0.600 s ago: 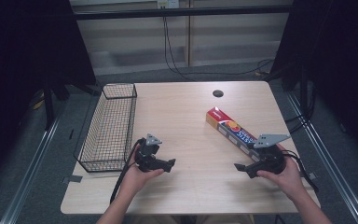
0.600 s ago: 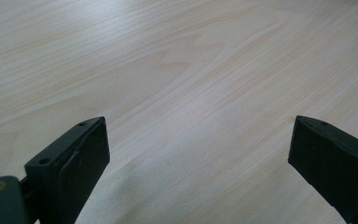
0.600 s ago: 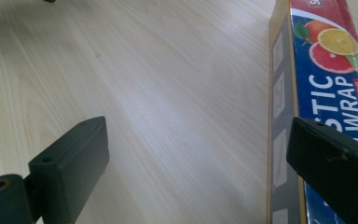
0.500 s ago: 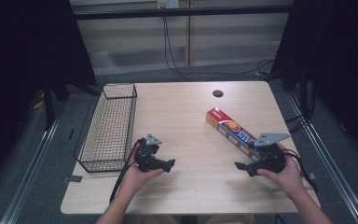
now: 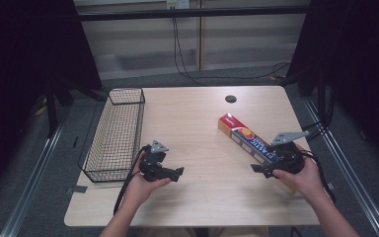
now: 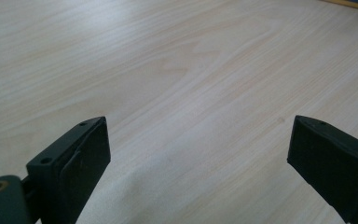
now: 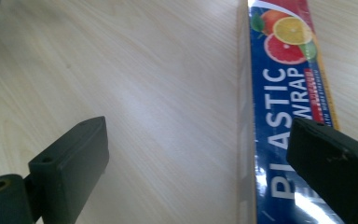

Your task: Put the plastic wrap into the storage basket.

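Pale wood worktop [image 5: 207, 113], wire basket [image 5: 116, 133] at left of frame. Plastic wrap box [image 5: 246, 140] lies right of centre. My right hand-held gripper [image 5: 262, 169] agape beside its near end; left hand-held gripper [image 5: 175, 174] agape, empty. Judged approach step; next: straddle box, close.

Pale wood grain with fine streaks across the table [image 5: 207, 197]. Black wire mesh in a grid for the basket [image 5: 117, 133] left of the plastic wrap box [image 5: 249, 140]. Deep blue on that box, white block lettering, a red end, a yellow edge, printed orange, yellow and pink citrus slices with green leaves. Matte black for the left gripper [image 5: 164, 170] and the right gripper [image 5: 271, 168], grey top plates. Small black round disc [image 5: 231, 98] beyond the box.
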Action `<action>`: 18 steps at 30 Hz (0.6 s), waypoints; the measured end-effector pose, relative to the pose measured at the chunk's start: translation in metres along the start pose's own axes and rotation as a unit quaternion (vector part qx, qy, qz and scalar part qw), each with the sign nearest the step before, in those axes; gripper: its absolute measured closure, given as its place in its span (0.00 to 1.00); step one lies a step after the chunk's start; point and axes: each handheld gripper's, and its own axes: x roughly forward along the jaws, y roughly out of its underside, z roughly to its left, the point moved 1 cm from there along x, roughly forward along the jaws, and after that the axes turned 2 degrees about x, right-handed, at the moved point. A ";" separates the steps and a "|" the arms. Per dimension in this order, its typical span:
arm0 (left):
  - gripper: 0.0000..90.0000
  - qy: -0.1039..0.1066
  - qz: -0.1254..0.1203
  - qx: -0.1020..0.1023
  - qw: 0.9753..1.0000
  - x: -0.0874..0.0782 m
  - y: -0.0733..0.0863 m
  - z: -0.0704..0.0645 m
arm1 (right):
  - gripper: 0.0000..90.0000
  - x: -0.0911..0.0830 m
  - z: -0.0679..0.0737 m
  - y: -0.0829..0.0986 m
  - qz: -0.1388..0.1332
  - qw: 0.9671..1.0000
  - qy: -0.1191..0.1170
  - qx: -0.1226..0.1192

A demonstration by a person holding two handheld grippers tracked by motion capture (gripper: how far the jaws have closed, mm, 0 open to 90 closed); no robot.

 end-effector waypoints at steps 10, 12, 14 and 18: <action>0.06 0.007 0.003 0.003 1.000 0.002 -0.001 -0.001 | 0.05 0.005 -0.018 -0.002 0.028 0.999 0.034 0.025; 0.06 0.007 0.006 0.003 1.000 0.002 -0.001 -0.002 | 0.06 0.005 -0.021 -0.001 0.030 0.998 0.034 0.033; 0.06 0.011 0.006 0.007 1.000 0.003 -0.002 -0.003 | 0.07 0.005 -0.024 -0.001 0.033 0.998 0.040 0.026; 0.06 0.013 0.004 0.009 1.000 0.004 -0.003 -0.007 | 0.07 0.005 -0.029 -0.001 0.038 0.998 0.045 0.033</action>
